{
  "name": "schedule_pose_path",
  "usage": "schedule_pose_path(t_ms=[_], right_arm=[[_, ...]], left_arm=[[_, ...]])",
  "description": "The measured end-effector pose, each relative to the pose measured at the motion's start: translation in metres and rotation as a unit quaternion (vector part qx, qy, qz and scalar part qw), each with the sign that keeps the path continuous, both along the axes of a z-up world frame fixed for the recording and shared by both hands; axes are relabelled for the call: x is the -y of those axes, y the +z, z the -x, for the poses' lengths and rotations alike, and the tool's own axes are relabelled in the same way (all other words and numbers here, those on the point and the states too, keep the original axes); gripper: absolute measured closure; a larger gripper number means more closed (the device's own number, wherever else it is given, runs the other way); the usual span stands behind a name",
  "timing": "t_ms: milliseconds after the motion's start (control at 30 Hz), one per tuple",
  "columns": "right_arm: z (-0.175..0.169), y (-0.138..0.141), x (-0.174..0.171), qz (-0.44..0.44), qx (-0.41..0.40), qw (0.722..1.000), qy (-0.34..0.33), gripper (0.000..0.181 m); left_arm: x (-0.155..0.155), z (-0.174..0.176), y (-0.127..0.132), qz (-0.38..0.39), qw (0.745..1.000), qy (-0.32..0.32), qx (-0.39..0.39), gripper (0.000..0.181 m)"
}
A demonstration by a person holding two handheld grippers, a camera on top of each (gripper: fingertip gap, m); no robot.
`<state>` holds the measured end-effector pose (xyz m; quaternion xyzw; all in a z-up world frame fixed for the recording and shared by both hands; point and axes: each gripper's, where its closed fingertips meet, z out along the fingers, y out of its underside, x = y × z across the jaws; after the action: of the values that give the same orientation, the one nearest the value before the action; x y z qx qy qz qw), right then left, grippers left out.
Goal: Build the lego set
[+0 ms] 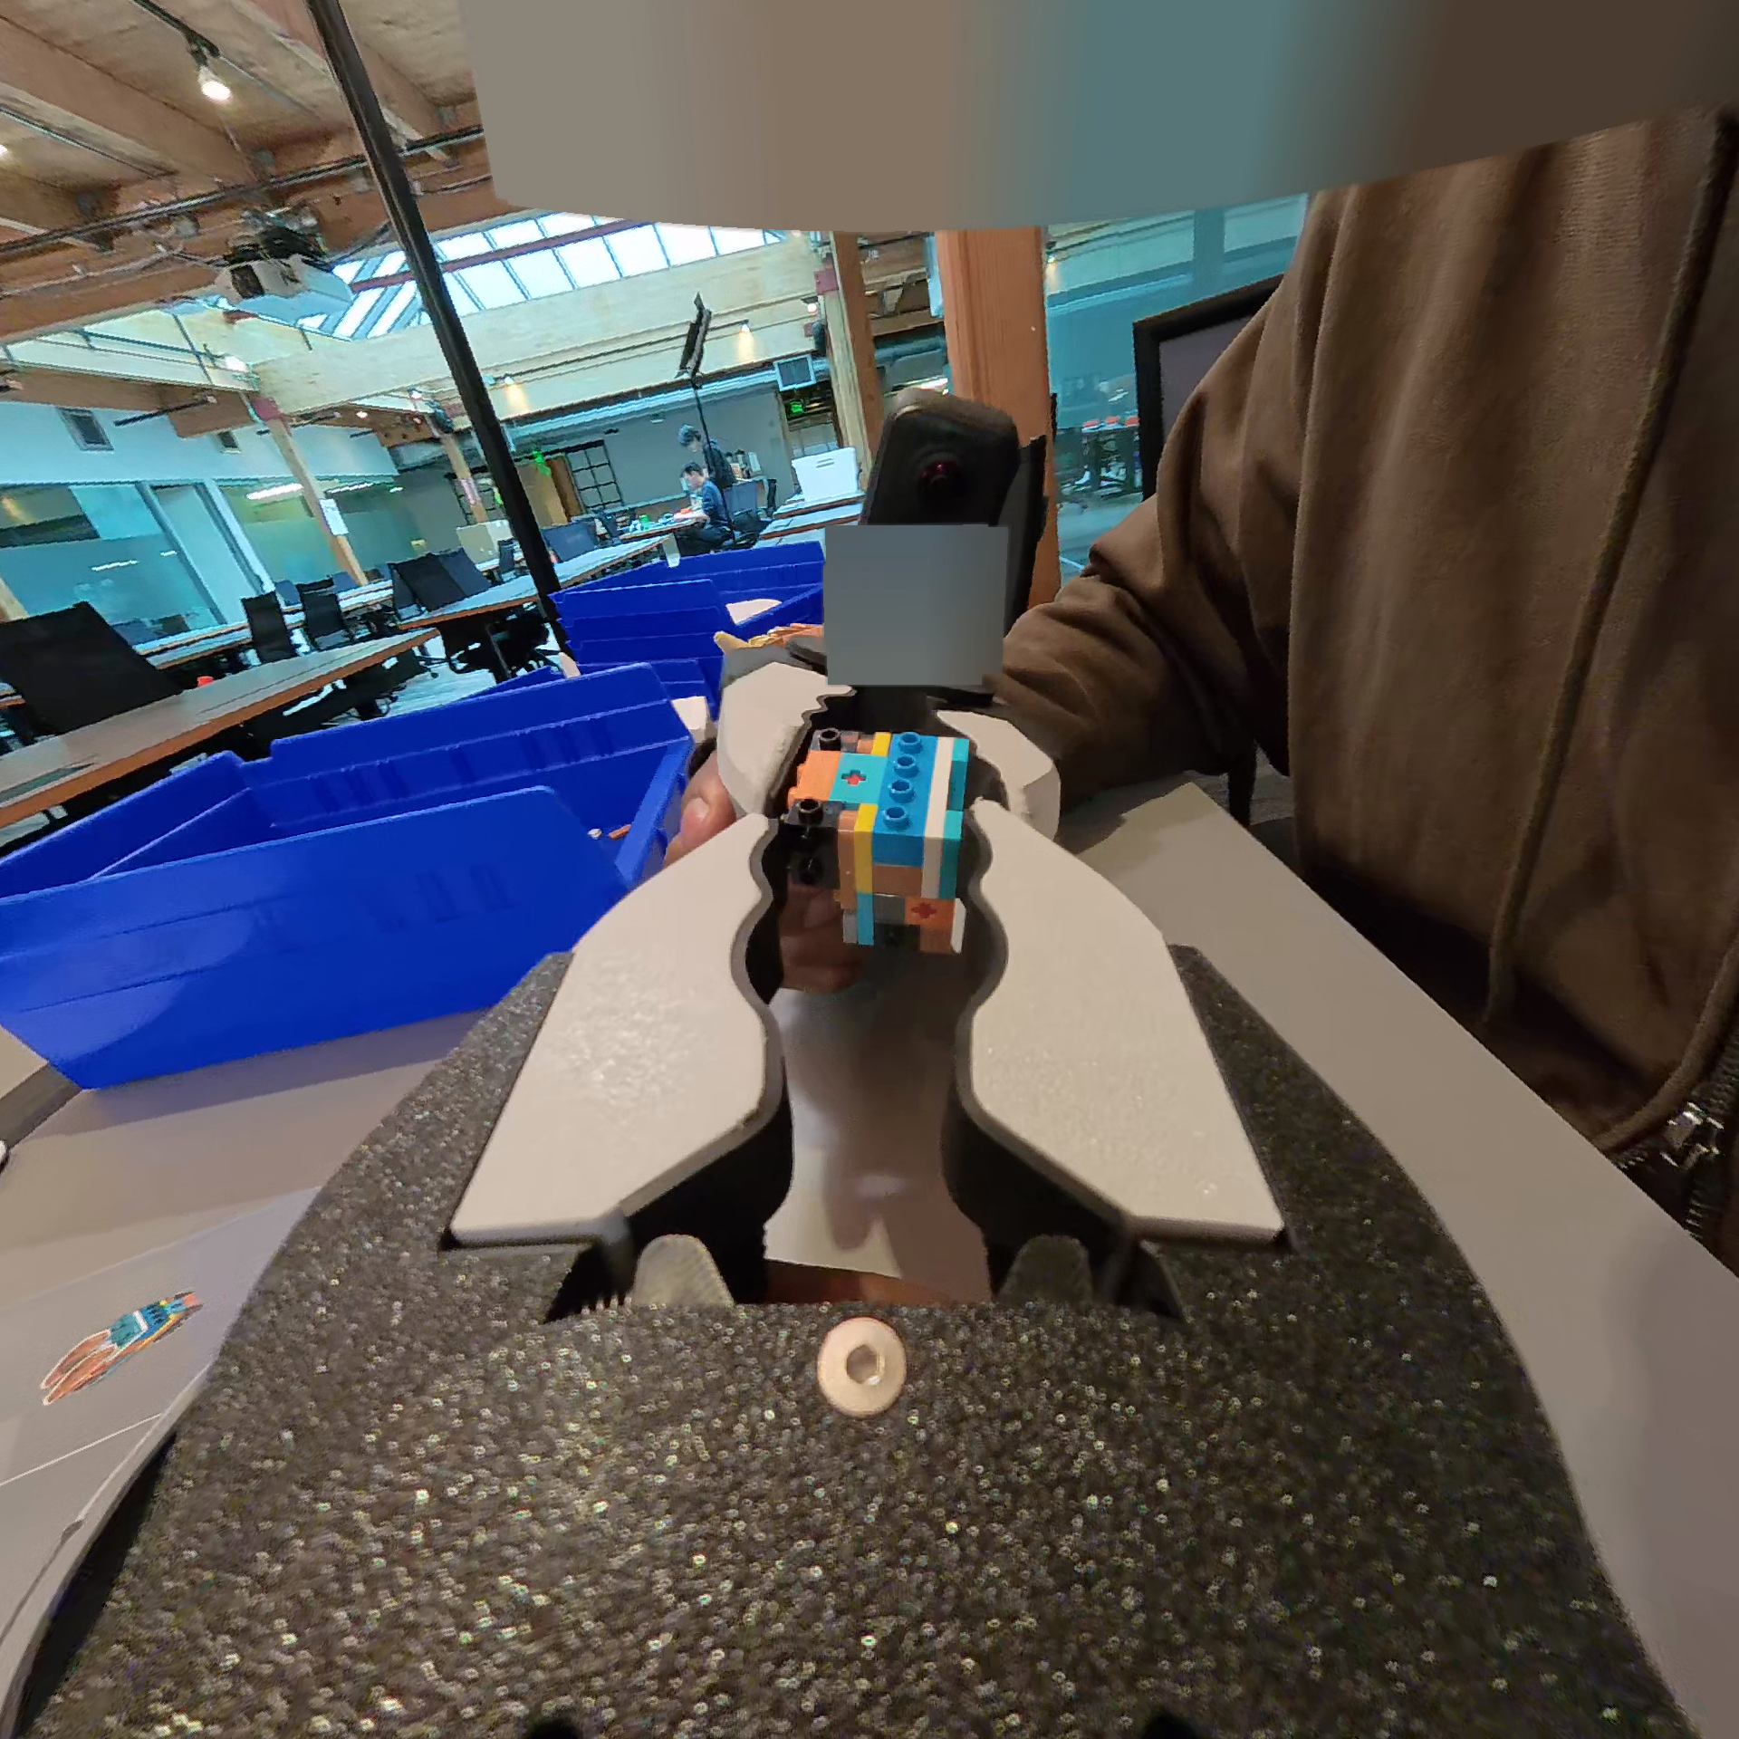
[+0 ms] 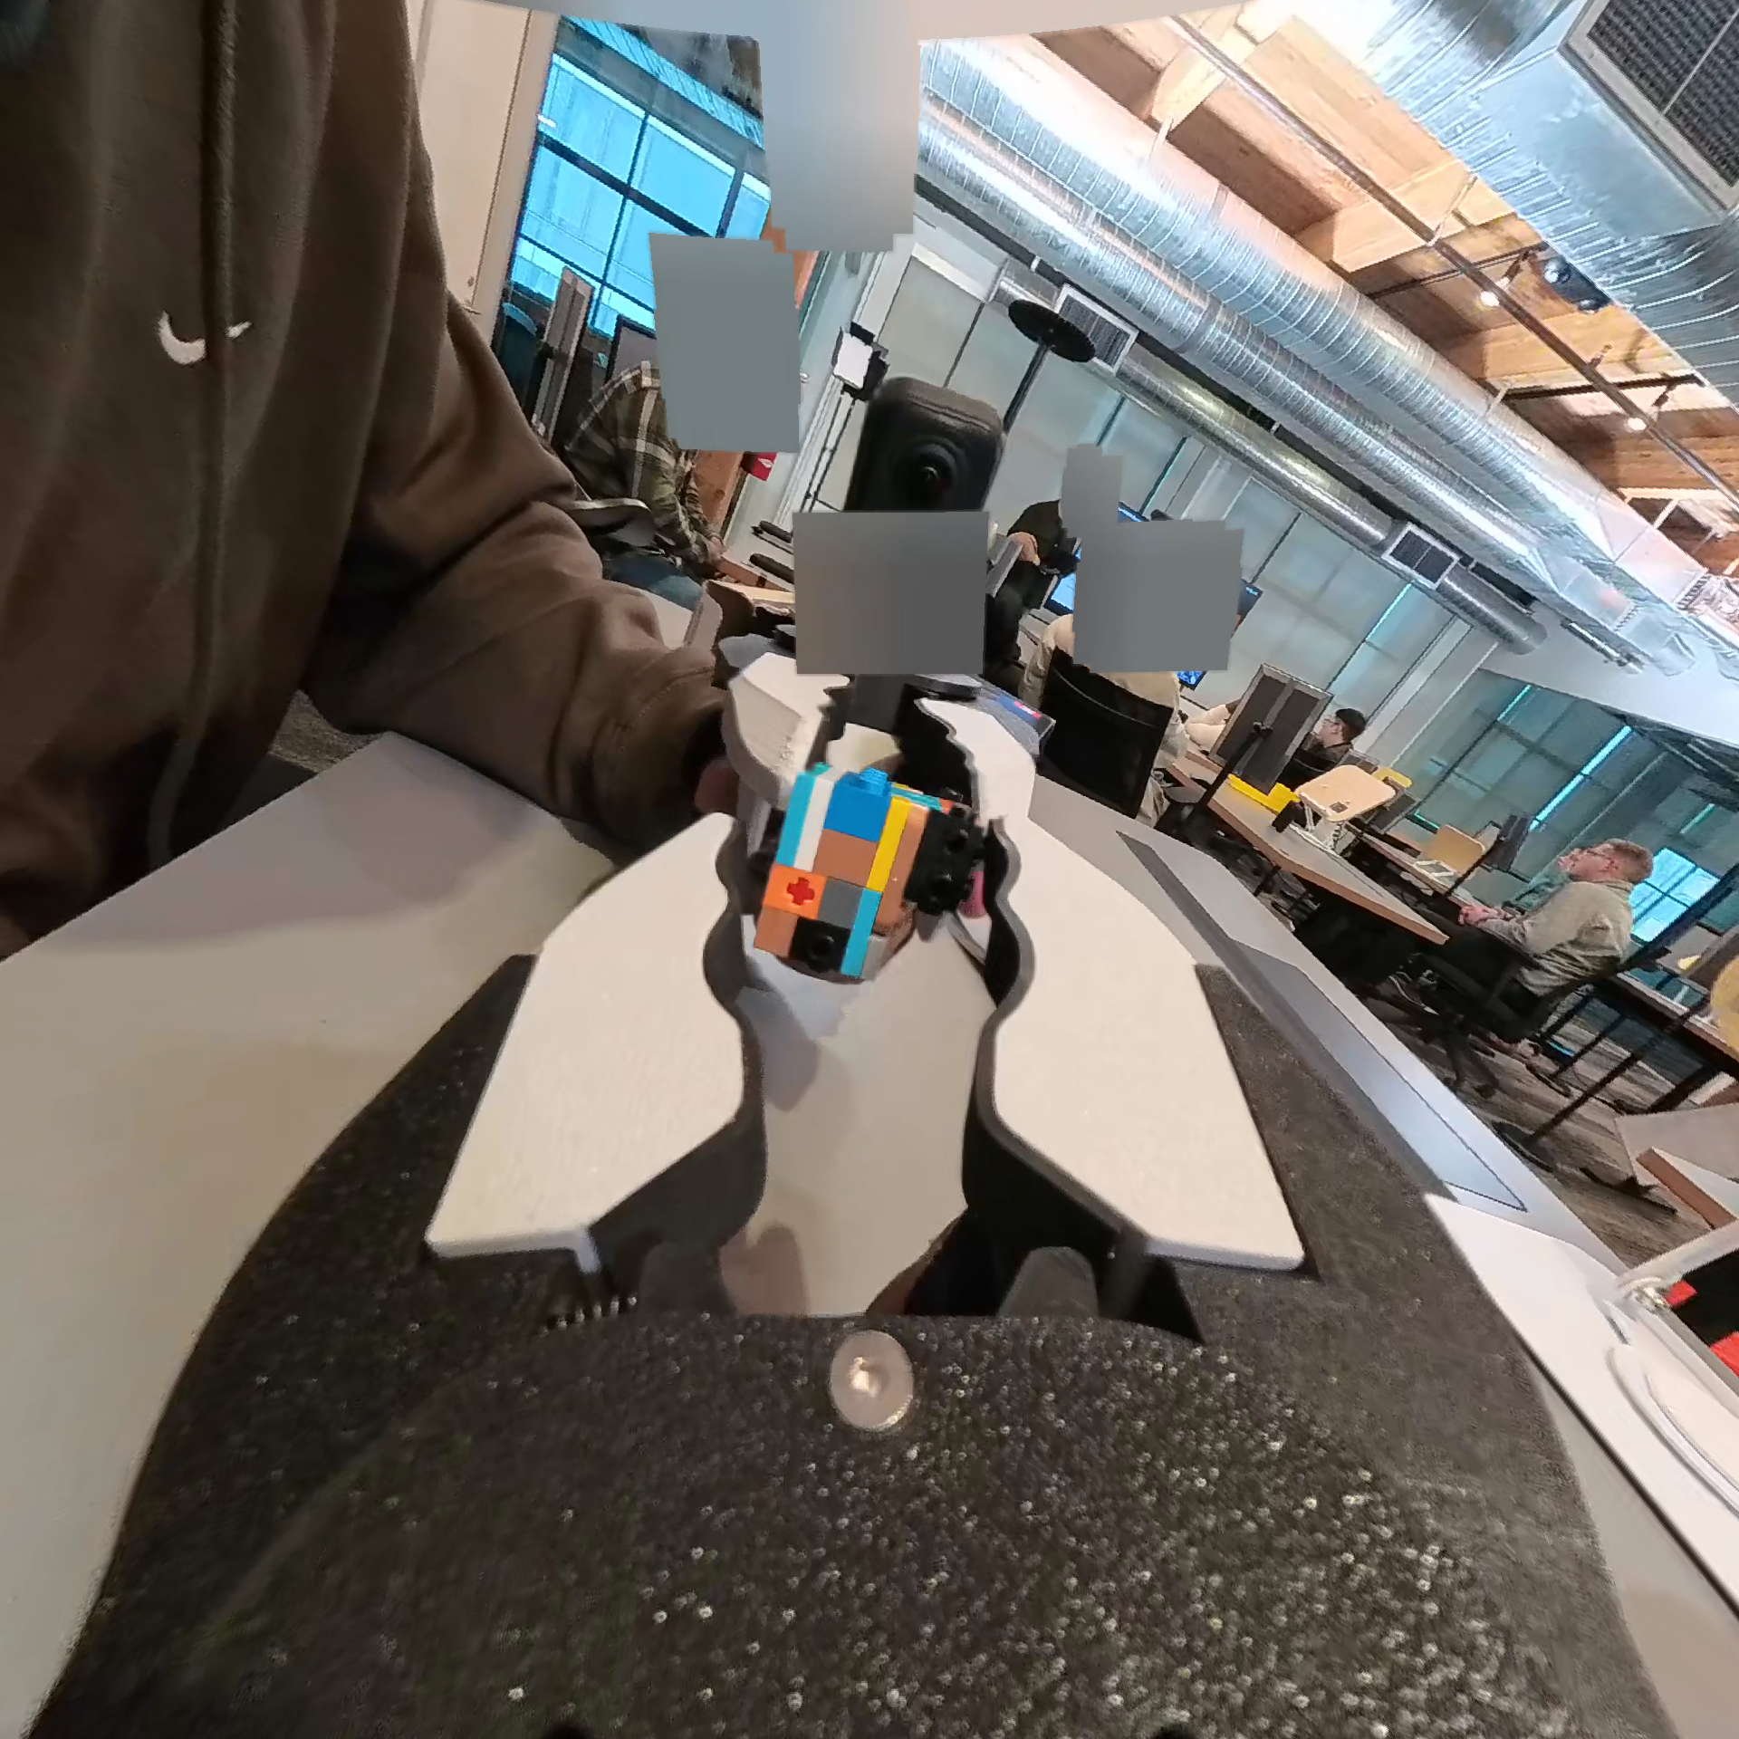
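Observation:
A small multicoloured lego model (image 1: pixel 885 828) of blue, orange, white, yellow and black bricks is held in the air above the grey table, in front of the person's chest. My left gripper (image 1: pixel 870 837) is shut on its near end. My right gripper faces it from the far side, and its grey fingers (image 1: pixel 753 725) clamp the model's other end. In the right wrist view the same model (image 2: pixel 847 875) sits between the tips of my right gripper (image 2: pixel 866 847), and the left gripper's fingers (image 2: pixel 767 725) grip it from beyond.
Several blue plastic bins (image 1: pixel 329 875) stand on the left of the grey table (image 1: pixel 1317 941). A printed sheet (image 1: pixel 113 1336) lies at the near left. The person's brown hoodie (image 1: pixel 1459 659) is close on the right. A white tray (image 2: pixel 1675 1336) is at the right edge. The grippers are tip to tip, or close to it.

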<state>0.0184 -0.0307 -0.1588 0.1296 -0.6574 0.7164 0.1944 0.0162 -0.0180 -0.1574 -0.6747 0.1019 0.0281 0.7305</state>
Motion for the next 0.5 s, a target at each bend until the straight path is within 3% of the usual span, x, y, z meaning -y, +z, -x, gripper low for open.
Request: schedule_pose_path(t_ms=[300,500], right_arm=[[0.021,-0.006,-0.006,-0.044,0.007,0.997,-0.07,0.122],[0.031,-0.006,-0.009,-0.059,-0.009,0.993,-0.106,0.13]], left_arm=[[0.008,0.026,0.001,0.019,0.992,0.098,-0.081,0.146],[0.008,0.024,-0.006,0.05,0.987,0.101,-0.115,0.146]])
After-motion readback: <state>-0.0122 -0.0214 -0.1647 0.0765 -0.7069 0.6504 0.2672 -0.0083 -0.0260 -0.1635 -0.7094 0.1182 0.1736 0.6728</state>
